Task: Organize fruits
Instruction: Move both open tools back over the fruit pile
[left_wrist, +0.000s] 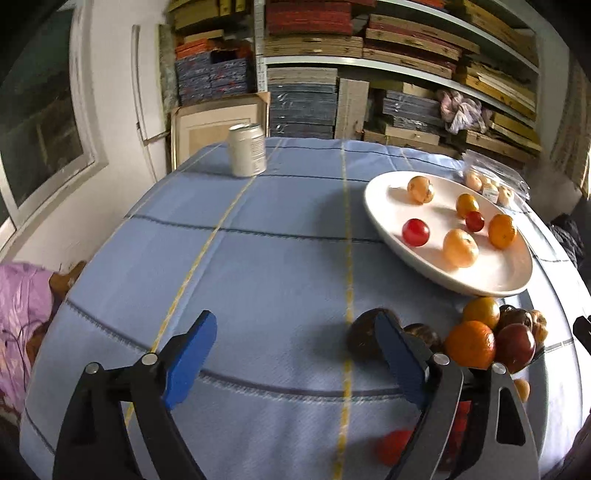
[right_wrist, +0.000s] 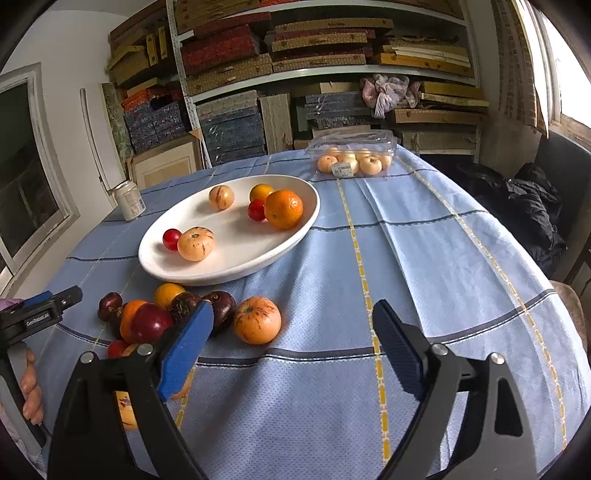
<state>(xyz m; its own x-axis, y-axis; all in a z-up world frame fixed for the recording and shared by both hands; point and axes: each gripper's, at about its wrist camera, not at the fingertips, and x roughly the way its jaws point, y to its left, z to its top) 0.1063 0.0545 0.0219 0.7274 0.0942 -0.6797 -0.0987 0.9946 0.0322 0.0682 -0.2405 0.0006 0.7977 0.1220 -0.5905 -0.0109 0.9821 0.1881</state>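
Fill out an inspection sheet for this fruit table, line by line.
Surface: blue checked tablecloth, lying flat.
Job's things: white plate holding six fruits, among them an orange; loose fruit pile in front of the plate.
Clutter: can, upright; clear fruit punnet, closed.
Grippers: left gripper open, empty; right gripper open, empty.
Cables: nothing seen.
Surroundings: shelves stacked with boxes; window to the left.

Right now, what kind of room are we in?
Probably a storeroom used as a dining corner: shelves stacked with flat boxes stand behind a table with a blue cloth, a white plate of fruit and a drink can.
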